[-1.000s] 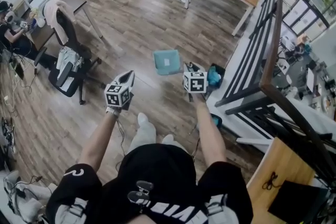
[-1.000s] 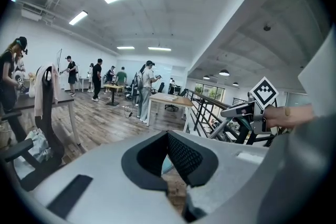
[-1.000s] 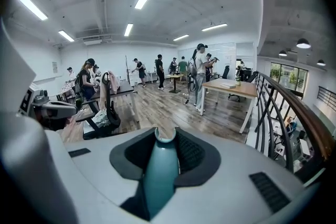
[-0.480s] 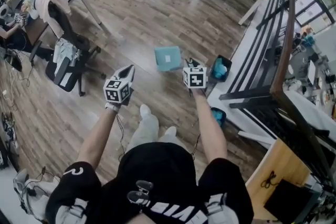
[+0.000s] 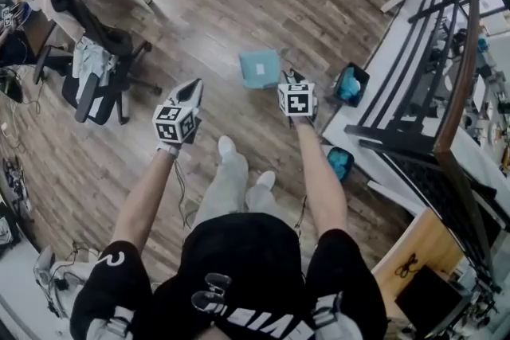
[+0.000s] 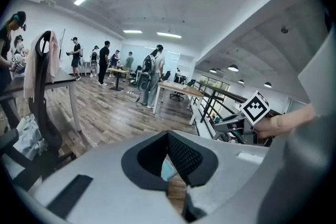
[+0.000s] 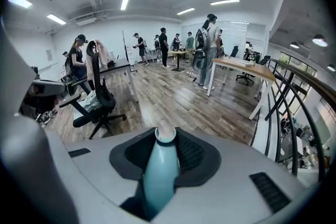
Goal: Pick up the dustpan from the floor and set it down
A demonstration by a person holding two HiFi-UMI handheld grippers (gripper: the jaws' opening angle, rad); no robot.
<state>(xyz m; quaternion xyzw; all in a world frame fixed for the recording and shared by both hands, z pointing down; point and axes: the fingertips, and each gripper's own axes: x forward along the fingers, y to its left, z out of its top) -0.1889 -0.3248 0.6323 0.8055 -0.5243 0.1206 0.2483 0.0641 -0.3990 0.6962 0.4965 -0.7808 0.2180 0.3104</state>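
Observation:
The teal dustpan (image 5: pixel 260 68) hangs low over the wood floor ahead of me; whether it touches the floor I cannot tell. My right gripper (image 5: pixel 292 79) is shut on its handle (image 7: pixel 160 176), which runs up between the black pads in the right gripper view. The pan's blade lies to the left of that gripper in the head view. My left gripper (image 5: pixel 191 88) is held out to the left of the pan, apart from it. Its pads meet at the tips with nothing between them, and a teal sliver of the dustpan (image 6: pixel 167 169) shows past them.
A black office chair (image 5: pixel 96 76) draped with clothes stands to the left. Two blue bins (image 5: pixel 351 85) (image 5: pixel 340 163) sit at the right by a white ledge and a black railing (image 5: pixel 446 91). My feet (image 5: pixel 227 147) are just behind the grippers. People stand at far desks (image 7: pixel 210 44).
Both hands have sunk toward the floor and reached forward. The dustpan has gone down with the right gripper, still held by its handle. The left gripper stays shut and empty.

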